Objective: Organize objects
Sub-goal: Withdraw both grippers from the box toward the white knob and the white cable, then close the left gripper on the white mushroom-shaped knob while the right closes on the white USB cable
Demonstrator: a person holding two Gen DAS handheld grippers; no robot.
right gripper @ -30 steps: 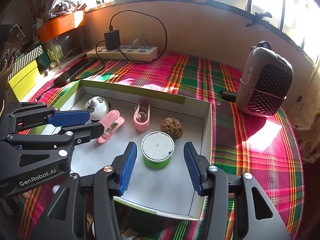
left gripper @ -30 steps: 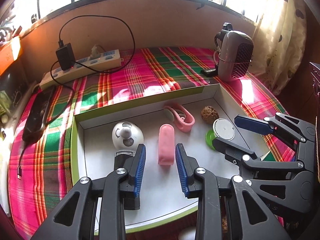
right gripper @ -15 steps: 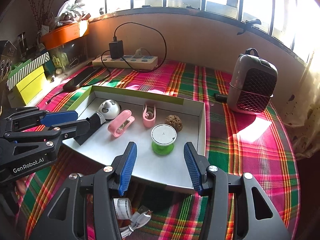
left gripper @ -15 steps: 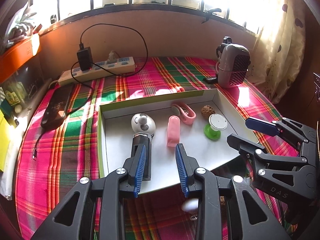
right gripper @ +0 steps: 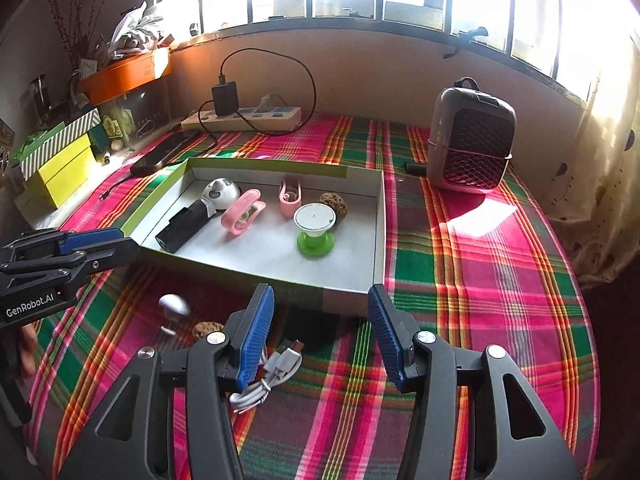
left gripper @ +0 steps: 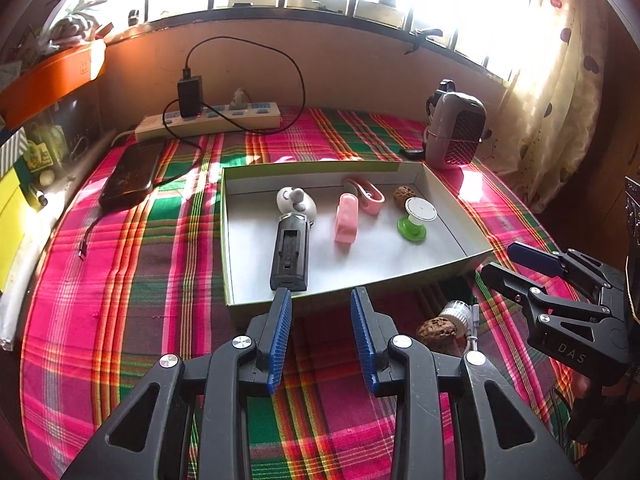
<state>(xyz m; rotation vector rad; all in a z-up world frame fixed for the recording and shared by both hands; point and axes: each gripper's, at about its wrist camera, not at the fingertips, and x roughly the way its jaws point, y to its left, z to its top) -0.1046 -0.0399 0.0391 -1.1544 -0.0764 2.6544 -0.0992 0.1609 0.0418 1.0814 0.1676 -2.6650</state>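
Both tongs, left (left gripper: pixel 320 336) and right (right gripper: pixel 320 336), hang wide open and empty just before the box (left gripper: pixel 456 204); near its front wall wait a walnut (left gripper: pixel 436 330) and cable (right gripper: pixel 268 376), probably next, while inside lie the fan (left gripper: pixel 294 224), clips and spool (left gripper: pixel 414 218), already sorted.

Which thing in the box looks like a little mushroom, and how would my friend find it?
Find the shallow white box on the plaid cloth. Toward its right side, beside a brown walnut, stands the spool. Only it has a green round foot and a flat white top; its neighbours are pink clips.
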